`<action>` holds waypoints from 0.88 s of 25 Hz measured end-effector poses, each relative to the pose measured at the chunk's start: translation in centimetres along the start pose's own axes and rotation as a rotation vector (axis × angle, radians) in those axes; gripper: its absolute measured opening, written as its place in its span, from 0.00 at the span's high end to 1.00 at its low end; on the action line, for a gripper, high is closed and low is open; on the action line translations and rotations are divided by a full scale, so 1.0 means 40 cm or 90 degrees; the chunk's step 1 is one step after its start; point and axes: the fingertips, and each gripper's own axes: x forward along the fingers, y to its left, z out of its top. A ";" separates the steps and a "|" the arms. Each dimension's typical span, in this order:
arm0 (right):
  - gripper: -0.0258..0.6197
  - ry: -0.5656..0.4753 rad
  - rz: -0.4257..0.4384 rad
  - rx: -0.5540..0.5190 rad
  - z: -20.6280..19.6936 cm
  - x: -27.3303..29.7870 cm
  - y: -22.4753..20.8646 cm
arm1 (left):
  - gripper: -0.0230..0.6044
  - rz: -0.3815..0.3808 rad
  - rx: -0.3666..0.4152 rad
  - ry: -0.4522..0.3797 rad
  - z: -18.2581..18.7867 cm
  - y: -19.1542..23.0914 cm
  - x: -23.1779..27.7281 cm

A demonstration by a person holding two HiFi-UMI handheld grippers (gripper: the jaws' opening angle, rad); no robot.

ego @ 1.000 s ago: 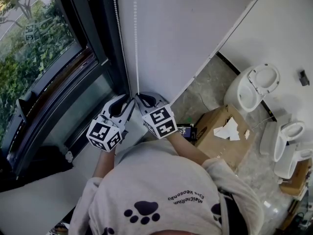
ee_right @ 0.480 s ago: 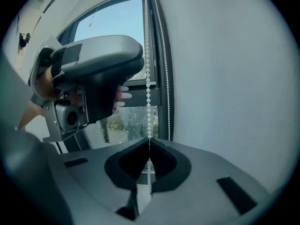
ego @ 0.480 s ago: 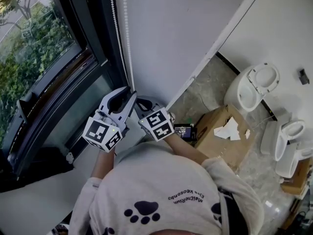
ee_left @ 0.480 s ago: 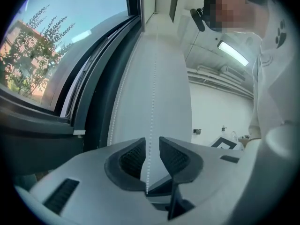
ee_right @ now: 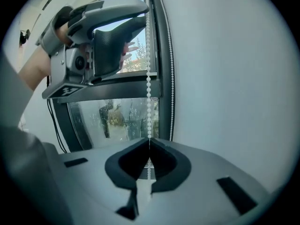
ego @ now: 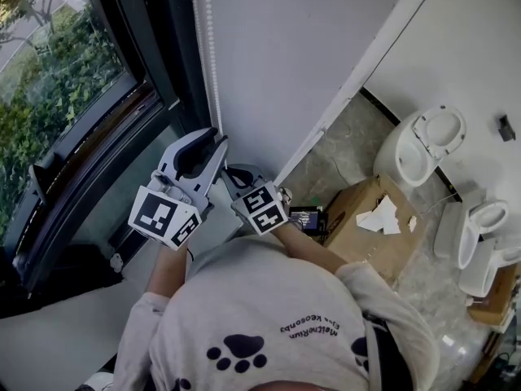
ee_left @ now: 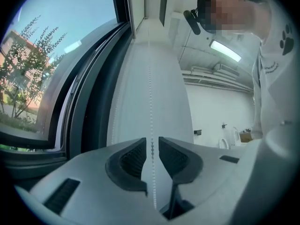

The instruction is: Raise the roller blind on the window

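R gripper (ee_right: 149,143) clamped tight on the bead chain (ee_right: 149,83), L gripper (ee_left: 152,146) further up closing round the same chain, pads not yet touching it, chain hanging beside the window frame (ego: 167,63).

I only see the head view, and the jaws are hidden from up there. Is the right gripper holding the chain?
Observer: Yes. In the right gripper view, the right gripper has its jaws shut on the bead chain.
Operator: And the left one?
Observer: The left gripper has the chain between its closing jaws, with a gap on each side, so no grip yet.
Operator: Same strand?
Observer: Looks so; the right gripper view shows the left gripper higher up that strand.
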 end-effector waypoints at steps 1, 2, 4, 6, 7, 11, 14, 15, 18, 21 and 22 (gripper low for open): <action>0.95 0.000 0.000 -0.003 -0.001 0.001 0.001 | 0.82 -0.001 0.006 -0.003 0.009 -0.001 0.003; 0.95 0.000 0.001 -0.005 -0.001 0.002 0.003 | 0.82 -0.002 0.011 -0.006 0.018 -0.002 0.007; 0.95 0.000 0.004 -0.010 -0.002 0.002 0.008 | 0.83 -0.004 0.021 -0.010 0.034 -0.004 0.015; 0.95 -0.001 0.005 -0.015 -0.001 0.002 0.013 | 0.84 -0.004 0.030 -0.013 0.051 -0.004 0.023; 0.95 -0.002 0.006 -0.016 -0.001 0.002 0.015 | 0.85 -0.003 0.034 -0.014 0.059 -0.004 0.026; 0.95 -0.003 0.007 -0.019 0.000 0.002 0.017 | 0.91 0.006 0.052 -0.016 0.086 0.001 0.034; 0.95 -0.005 0.007 -0.019 -0.001 0.003 0.016 | 0.92 0.003 0.044 -0.009 0.086 0.001 0.038; 0.95 -0.005 0.008 -0.019 -0.002 0.004 0.016 | 0.92 -0.002 0.034 -0.006 0.084 -0.001 0.039; 0.95 0.003 0.011 -0.018 -0.012 0.009 0.018 | 0.93 -0.012 0.014 0.015 0.069 -0.004 0.044; 0.95 0.016 0.014 -0.009 -0.040 0.014 0.019 | 0.93 -0.014 -0.003 0.027 0.041 -0.007 0.041; 0.95 0.018 0.014 -0.005 -0.046 0.015 0.018 | 0.93 -0.012 -0.010 0.026 0.036 -0.006 0.038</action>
